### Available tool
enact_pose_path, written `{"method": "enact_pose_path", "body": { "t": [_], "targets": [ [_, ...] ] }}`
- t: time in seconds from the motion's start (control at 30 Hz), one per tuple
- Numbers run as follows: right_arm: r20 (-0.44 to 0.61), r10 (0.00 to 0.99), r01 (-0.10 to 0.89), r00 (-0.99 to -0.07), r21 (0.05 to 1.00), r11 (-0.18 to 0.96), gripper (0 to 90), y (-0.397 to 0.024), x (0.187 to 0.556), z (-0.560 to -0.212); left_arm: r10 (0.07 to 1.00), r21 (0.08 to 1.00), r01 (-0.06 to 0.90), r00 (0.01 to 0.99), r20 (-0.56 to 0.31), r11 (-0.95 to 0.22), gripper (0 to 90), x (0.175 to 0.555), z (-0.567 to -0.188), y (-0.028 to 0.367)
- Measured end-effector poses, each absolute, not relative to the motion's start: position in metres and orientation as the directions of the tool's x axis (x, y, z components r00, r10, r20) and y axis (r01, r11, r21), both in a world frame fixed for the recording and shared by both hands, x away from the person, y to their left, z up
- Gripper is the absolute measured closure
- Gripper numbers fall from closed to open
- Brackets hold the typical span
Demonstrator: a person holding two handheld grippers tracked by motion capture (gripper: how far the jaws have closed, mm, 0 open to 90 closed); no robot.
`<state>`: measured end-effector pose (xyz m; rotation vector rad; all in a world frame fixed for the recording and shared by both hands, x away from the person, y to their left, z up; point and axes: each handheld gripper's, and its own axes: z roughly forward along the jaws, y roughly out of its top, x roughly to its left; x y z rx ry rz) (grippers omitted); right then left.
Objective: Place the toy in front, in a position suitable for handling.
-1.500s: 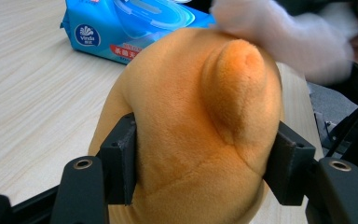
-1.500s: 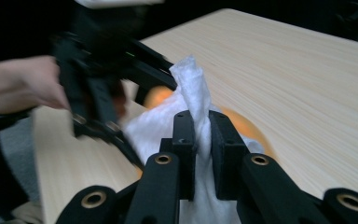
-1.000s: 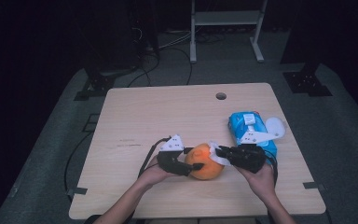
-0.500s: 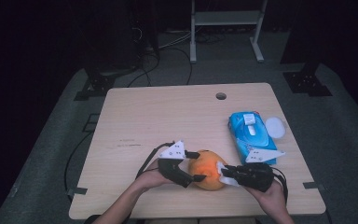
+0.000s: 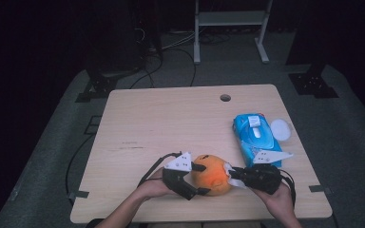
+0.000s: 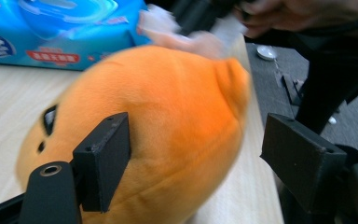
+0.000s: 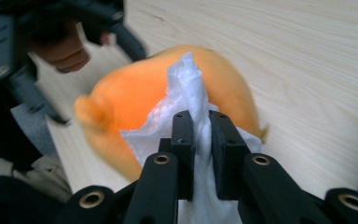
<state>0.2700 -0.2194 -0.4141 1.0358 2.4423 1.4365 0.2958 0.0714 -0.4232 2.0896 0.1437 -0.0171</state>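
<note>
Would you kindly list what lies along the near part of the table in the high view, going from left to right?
Left gripper → orange plush toy → white wipe → right gripper, with the blue wipes pack behind it.

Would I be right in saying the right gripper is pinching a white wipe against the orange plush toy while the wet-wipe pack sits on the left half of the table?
Not quite: the wet-wipe pack lies on the table's right half, as the high view shows. The rest holds: the right gripper pinches the white wipe against the orange plush toy.
</note>
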Motion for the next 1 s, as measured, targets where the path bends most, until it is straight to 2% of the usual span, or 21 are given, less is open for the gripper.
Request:
{"method": "enact_pose_path", "body": {
  "t": [0.23, 0.33, 0.43, 0.53, 0.7, 0.87, 1.0],
  "targets": [
    [0.235, 0.646, 0.517, -0.726, 0.805, 0.289, 79.7, -0.22, 0.287, -0.417, -0.002, 0.844, 0.068, 0.997, -0.081, -0.532, 23.2, 0.283, -0.416, 0.066],
    [0.212, 0.641, 0.499, -0.738, 0.811, 0.306, 79.6, -0.221, 0.29, -0.419, 0.023, 0.866, 0.068, 0.998, -0.065, -0.495, 23.3, 0.292, -0.405, 0.068],
    [0.205, 0.618, 0.479, -0.759, 0.819, 0.316, 79.5, -0.224, 0.292, -0.421, 0.094, 0.884, 0.086, 0.994, -0.047, -0.459, 23.6, 0.31, -0.399, 0.067],
    [0.197, 0.605, 0.464, -0.772, 0.825, 0.323, 79.4, -0.225, 0.293, -0.422, 0.134, 0.874, 0.127, 0.988, -0.072, -0.469, 23.5, 0.328, -0.406, 0.062],
    [0.205, 0.601, 0.469, -0.773, 0.821, 0.324, 79.2, -0.227, 0.295, -0.424, 0.114, 0.851, 0.171, 0.985, -0.131, -0.496, 23.3, 0.33, -0.423, 0.056],
    [0.202, 0.6, 0.469, -0.774, 0.819, 0.329, 79.1, -0.225, 0.295, -0.426, 0.031, 0.825, 0.085, 0.996, -0.082, -0.559, 21.8, 0.317, -0.418, 0.056],
    [0.189, 0.589, 0.452, -0.785, 0.825, 0.338, 79.2, -0.223, 0.294, -0.426, 0.065, 0.855, 0.101, 0.995, -0.079, -0.509, 17.7, 0.326, -0.409, 0.056]
  ]
}}
